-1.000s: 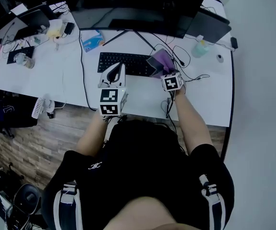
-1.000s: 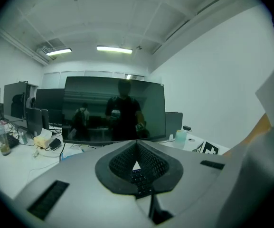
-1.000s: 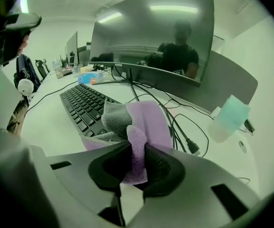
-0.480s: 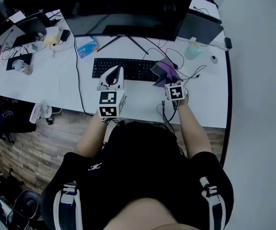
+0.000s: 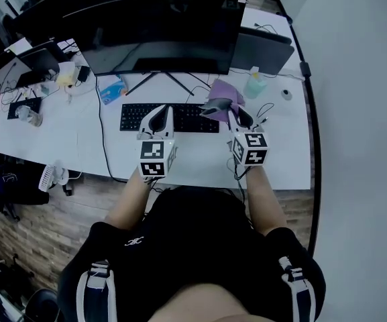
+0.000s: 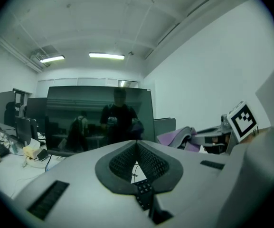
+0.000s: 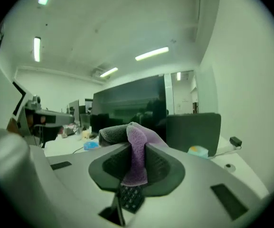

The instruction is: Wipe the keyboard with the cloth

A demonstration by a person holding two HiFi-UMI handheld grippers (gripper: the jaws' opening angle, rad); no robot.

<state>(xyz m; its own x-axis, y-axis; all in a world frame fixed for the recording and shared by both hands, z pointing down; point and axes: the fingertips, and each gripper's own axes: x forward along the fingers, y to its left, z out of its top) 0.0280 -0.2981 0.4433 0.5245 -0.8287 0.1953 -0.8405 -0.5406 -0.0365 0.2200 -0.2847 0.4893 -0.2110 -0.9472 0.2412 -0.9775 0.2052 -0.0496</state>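
We see the right tongs (image 7: 136, 164) clenched on a purple, fuzzy terry cloth (image 7: 137, 144). A fold of it is pinched between the ribbed dark pads, and the rest bunches up over the tips in a soft grey-purple roll. The left tongs (image 6: 137, 161) are clenched too, with the cross-hatched pads meeting at the tips and nothing between them.

From the head view, the right tongs (image 5: 237, 117) carry the cloth (image 5: 221, 91) over the right end of a flat black rectangular keyboard (image 5: 193, 118). We cannot tell whether the fabric touches the keys. The left tongs (image 5: 158, 117) hang over the keyboard's left half and cover part of it. In each gripper view only a few keys show through the gap under the pads (image 6: 144, 190).

The keyboard lies near the middle of a smooth white bench (image 5: 200, 158), parallel to its front edge. Behind it a wide dark glossy monitor (image 5: 159, 35) stands on thin splayed legs, and its screen overhangs the bench's rear edge. A small translucent teal bottle (image 5: 255, 84) stands near the right rear corner, its label too small to read. Thin black cables (image 5: 268, 107) loop beside it.
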